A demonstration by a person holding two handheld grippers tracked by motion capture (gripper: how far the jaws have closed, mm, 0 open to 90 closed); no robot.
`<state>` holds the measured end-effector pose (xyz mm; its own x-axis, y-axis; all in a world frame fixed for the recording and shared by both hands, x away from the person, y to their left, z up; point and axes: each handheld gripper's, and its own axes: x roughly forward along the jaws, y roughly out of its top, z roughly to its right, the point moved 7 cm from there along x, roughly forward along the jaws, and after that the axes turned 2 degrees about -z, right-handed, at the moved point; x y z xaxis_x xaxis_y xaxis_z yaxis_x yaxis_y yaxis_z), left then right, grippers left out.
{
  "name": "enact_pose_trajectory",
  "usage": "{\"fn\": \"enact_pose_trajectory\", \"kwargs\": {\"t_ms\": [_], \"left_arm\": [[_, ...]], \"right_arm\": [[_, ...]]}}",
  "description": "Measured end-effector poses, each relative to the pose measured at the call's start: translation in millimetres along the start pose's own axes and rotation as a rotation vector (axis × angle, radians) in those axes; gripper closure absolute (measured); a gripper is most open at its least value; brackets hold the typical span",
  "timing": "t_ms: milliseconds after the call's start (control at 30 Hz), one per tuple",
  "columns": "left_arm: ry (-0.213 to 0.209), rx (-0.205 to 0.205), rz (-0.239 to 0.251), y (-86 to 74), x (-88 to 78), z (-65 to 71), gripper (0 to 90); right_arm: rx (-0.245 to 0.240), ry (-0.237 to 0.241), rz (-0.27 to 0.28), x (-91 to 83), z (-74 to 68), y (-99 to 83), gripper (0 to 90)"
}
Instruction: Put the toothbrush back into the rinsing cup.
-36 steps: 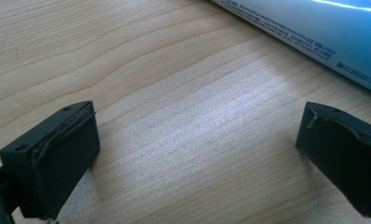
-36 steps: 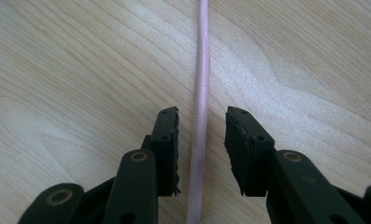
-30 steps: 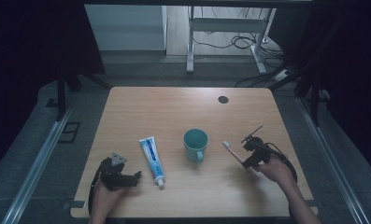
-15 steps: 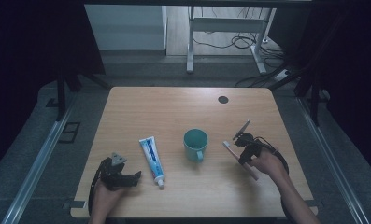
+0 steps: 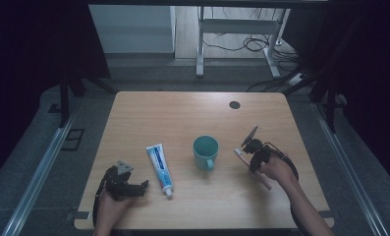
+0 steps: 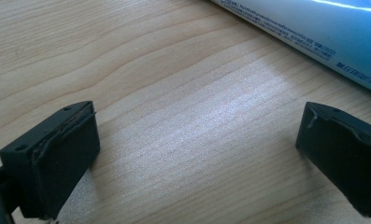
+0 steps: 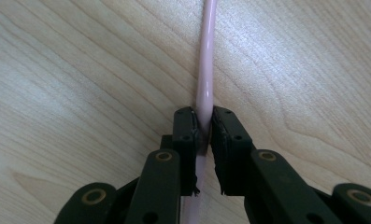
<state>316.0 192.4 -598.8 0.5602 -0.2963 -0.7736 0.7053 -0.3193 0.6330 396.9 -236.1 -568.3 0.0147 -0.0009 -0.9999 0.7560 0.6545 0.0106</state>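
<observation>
A pink toothbrush lies on the wooden table, right of a teal mug. My right gripper points down at it. Its jaws have just been closing and now pinch the pink handle between the pads of the right gripper, with the brush still lying on the wood. A blue and white toothpaste tube lies left of the mug. My left gripper rests on the table beside the tube, open, with only bare wood between its jaws and the tube just beyond them.
A dark round grommet sits in the table near its far edge. Metal desk legs and cables stand on the floor beyond the table. The surroundings are dark.
My right gripper has shifted a little left toward the mug and lowered onto the toothbrush, narrowing its jaws around the handle. The left gripper has stayed still.
</observation>
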Motion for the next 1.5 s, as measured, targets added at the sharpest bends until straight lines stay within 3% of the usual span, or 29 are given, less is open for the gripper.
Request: {"fn": "enact_pose_trajectory", "kwargs": {"t_ms": [300,633,1000,1500], "left_arm": [[0.000,0.000,0.000,0.0,0.0,0.0,0.0],[0.000,0.000,0.000,0.0,0.0,0.0,0.0],[0.000,0.000,0.000,0.0,0.0,0.0,0.0],[0.001,-0.001,0.000,0.1,0.1,0.1,0.0]], "right_arm": [[0.003,0.005,-0.001,-0.2,-0.7,0.8,83.2],[0.017,0.032,0.037,-11.0,-0.3,-1.9,83.2],[0.018,0.017,0.093,-26.3,3.3,-5.3,83.3],[0.000,0.059,0.197,-50.9,-2.8,-7.2,83.4]]}}
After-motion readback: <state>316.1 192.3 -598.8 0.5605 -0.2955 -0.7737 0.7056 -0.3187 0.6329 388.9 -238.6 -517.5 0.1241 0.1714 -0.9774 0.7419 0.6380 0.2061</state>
